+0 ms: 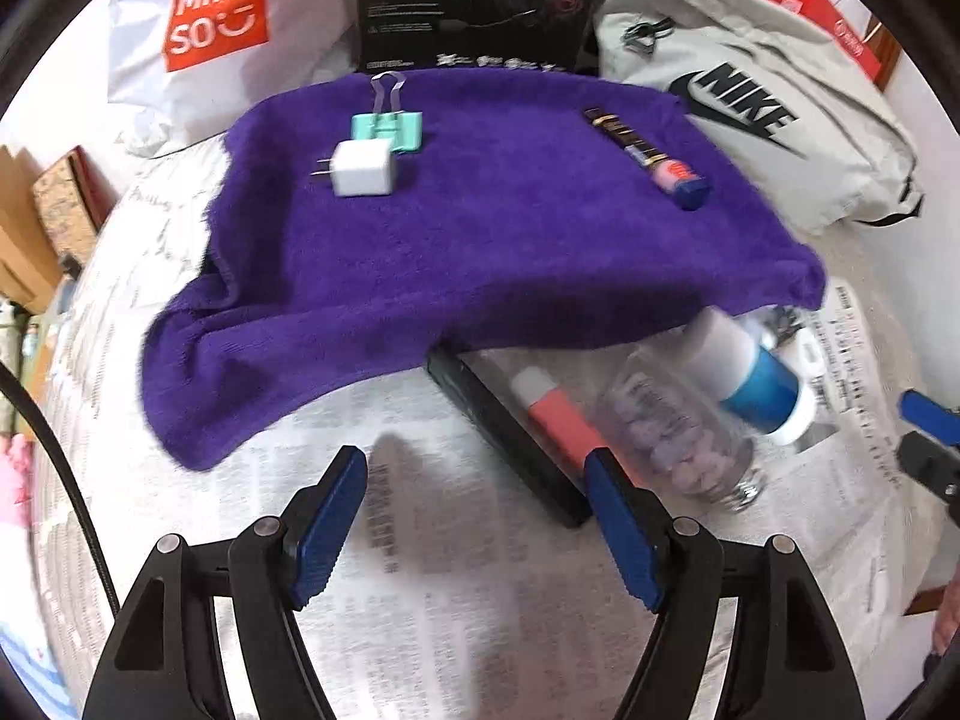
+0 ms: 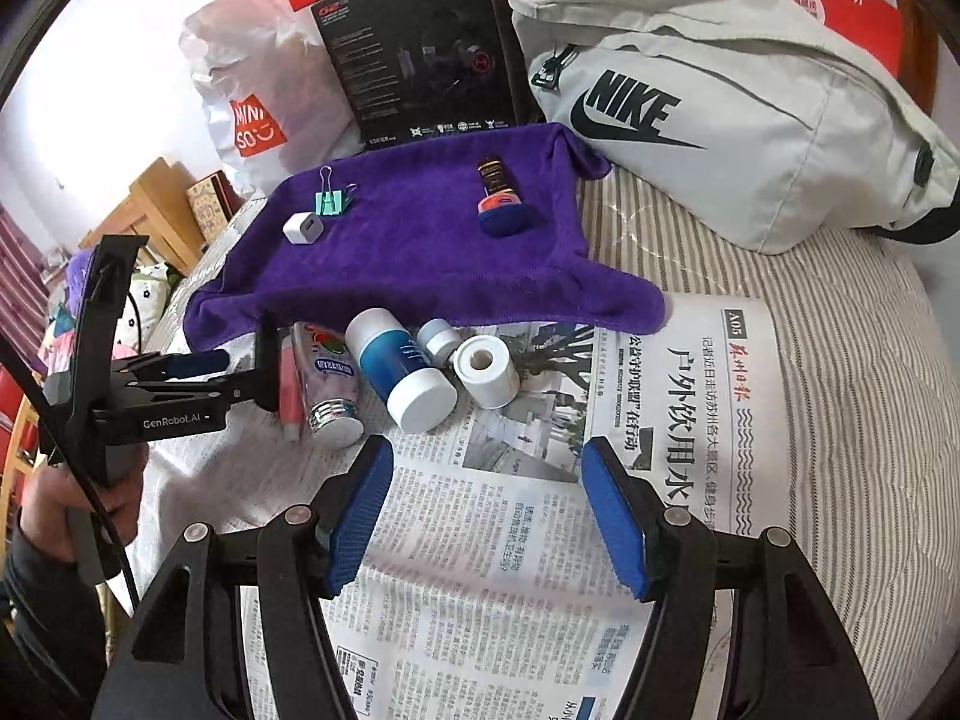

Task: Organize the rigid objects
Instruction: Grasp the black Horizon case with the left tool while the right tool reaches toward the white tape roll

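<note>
From the left wrist view, the left gripper [image 1: 477,468] is hovering over the newspaper [image 1: 420,600] with its blue fingers spread wide and nothing between them. Ahead, a purple towel [image 1: 480,252] is lying spread out, carrying three things: a white charger plug [image 1: 363,168] touching a green binder clip [image 1: 390,126] on the left, and a dark tube with a blue cap [image 1: 651,159] well apart on the right. Just below the towel's near edge a row of things is lying on the newspaper: a black flat box [image 1: 504,432], a red and white stick [image 1: 558,414], a clear bottle of purple pills [image 1: 678,438] and a blue and white bottle [image 1: 756,378]. The tip of the right gripper [image 1: 927,432] is showing at the right edge.

From the right wrist view, the right gripper [image 2: 486,474] is hanging released over the newspaper [image 2: 510,540], its fingers wide apart and holding nothing. The left gripper [image 2: 198,372] is reaching in from the left, held by a hand [image 2: 78,504], its tip near the black box [image 2: 267,360]. Beside that are lying the pill bottle [image 2: 330,378], the blue and white bottle [image 2: 402,366], a small grey-capped bottle [image 2: 438,342] and a white roll of tape [image 2: 486,369]. Behind them the purple towel [image 2: 420,252] is bearing the plug [image 2: 302,227], the clip [image 2: 330,198] and the tube [image 2: 498,198]. A grey bag [image 2: 720,120] is resting on the striped bed [image 2: 840,360].
</note>
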Action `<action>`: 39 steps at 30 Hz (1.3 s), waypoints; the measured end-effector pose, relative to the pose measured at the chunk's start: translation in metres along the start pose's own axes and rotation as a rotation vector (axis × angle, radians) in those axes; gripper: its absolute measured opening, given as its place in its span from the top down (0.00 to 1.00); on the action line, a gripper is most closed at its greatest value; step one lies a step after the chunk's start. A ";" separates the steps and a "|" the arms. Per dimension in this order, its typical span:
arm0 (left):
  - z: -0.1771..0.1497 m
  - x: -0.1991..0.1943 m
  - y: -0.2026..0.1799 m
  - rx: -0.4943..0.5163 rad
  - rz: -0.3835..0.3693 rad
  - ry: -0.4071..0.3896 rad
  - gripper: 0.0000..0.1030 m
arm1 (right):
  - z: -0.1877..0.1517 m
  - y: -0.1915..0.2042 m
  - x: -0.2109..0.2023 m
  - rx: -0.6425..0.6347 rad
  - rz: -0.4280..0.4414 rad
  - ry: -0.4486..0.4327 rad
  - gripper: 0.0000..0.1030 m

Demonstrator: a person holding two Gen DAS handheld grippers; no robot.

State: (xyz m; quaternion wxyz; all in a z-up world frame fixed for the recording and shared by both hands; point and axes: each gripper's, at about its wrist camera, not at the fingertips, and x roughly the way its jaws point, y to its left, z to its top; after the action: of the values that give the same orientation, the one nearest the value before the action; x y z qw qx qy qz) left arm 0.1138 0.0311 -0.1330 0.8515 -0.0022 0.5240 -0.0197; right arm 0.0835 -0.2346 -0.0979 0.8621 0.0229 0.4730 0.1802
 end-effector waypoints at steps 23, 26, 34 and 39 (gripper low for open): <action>-0.020 0.001 0.032 -0.015 0.089 0.002 0.29 | -0.006 0.002 -0.006 0.002 0.045 -0.016 0.37; -0.015 0.005 0.029 0.010 0.070 -0.010 0.31 | -0.007 0.004 -0.003 -0.003 0.043 -0.005 0.37; -0.009 0.007 0.015 0.067 0.020 -0.050 0.63 | -0.009 -0.001 0.005 0.004 0.030 0.012 0.37; -0.005 0.007 0.012 0.086 -0.003 -0.059 0.79 | -0.007 -0.008 0.013 0.034 0.032 0.013 0.37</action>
State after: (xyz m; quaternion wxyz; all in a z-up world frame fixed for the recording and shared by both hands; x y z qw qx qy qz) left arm 0.1131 0.0425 -0.1422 0.8658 0.0330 0.4973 -0.0434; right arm 0.0867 -0.2384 -0.1139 0.8555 0.0441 0.4812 0.1861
